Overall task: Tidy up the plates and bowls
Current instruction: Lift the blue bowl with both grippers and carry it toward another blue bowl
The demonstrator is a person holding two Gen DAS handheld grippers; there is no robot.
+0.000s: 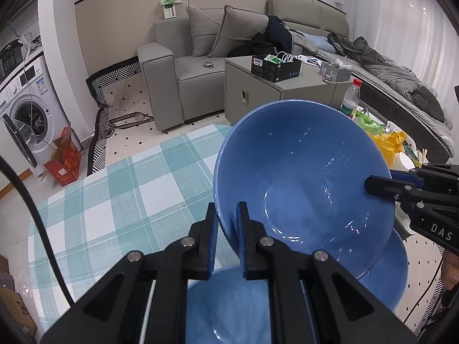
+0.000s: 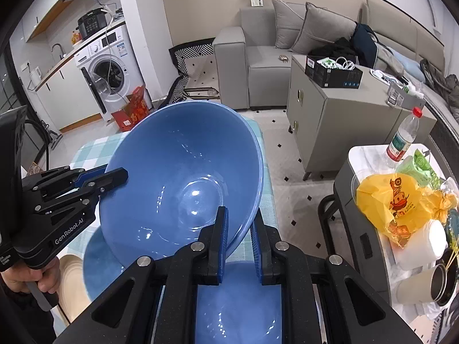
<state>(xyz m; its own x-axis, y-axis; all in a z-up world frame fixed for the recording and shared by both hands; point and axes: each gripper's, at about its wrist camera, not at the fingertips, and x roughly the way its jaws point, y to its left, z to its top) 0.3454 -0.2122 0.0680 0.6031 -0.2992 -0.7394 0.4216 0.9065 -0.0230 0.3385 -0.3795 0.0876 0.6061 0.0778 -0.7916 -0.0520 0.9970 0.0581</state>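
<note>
Both sets of fingers are pinching the same big blue bowl (image 1: 301, 177) by its rim, one from each side: the left gripper (image 1: 228, 240) has its blue pads clamped on the near edge in its own view, and the right gripper (image 2: 239, 243) is clamped on the opposite edge, with the bowl wall sandwiched between its pads. So nothing is spread wide, both pairs are squeezed onto the bowl's thin wall. That bowl is up in the air and tilted, its open side facing the cameras, hanging right above a blue plate (image 2: 97, 261) and another blue dish (image 2: 238, 312) directly under the grippers; I can't tell whether that lower one is a bowl or a plate. Just left of the bowl in the right wrist view there's a cream plate (image 2: 70, 281) peeking out beside a hand (image 2: 25, 278) gripping the left tool's handle. Everything under the bowl sits on a teal checked tablecloth (image 1: 120, 189). Off to the bowl's right a small side table (image 2: 370, 154) is crammed with a water bottle (image 2: 403, 137), a yellow bag (image 2: 393, 200) and some paper cups (image 2: 424, 286). Behind the bowl, a grey sofa (image 1: 183, 66) and a washing machine (image 2: 106, 68).
</note>
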